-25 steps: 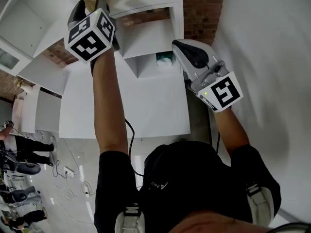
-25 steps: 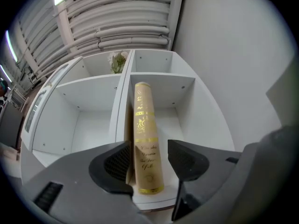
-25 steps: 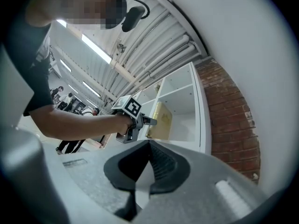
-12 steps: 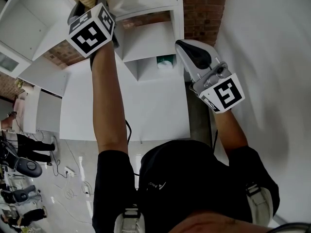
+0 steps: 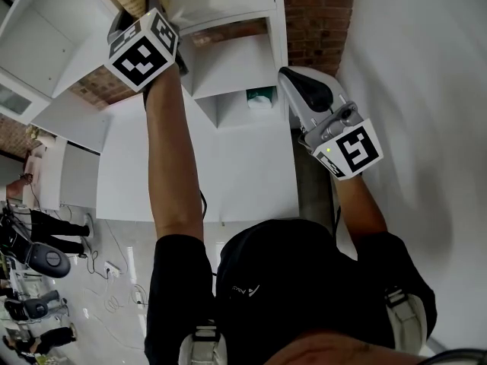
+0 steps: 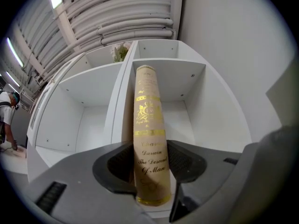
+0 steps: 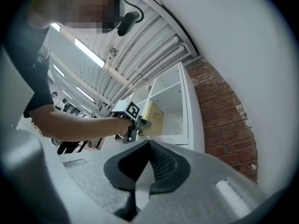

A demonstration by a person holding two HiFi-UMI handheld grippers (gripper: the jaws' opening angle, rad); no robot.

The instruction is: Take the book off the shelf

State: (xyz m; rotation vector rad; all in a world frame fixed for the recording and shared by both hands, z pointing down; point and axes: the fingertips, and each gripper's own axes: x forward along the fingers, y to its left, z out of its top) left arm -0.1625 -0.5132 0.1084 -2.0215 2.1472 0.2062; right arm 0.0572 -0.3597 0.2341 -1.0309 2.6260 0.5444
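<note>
The left gripper (image 6: 152, 171) is at the book (image 6: 148, 120), and what is new is its jaws: a second ago they stood at their widest, now they are closing on the spine. In the left gripper view the tan book with gold letters stands upright in the centre of the frame, in the right compartment of the white shelf (image 6: 196, 106), close against the divider. Its lower part is between the two dark pads. Both pads are right at the covers, but I cannot say that they already press.

In the head view the arm reaches to the upper left of the frame and has hardly moved in this second; only the marker cube went a little upward. The right gripper (image 7: 142, 181) has drifted slightly toward the lower right. Its jaws are together with nothing between them, and it waits well apart from the shelf, at the right of centre.

I judge that the reach is over and the grasp has begun. The book is not yet lifted or pulled out, so a firm hold comes first
</note>
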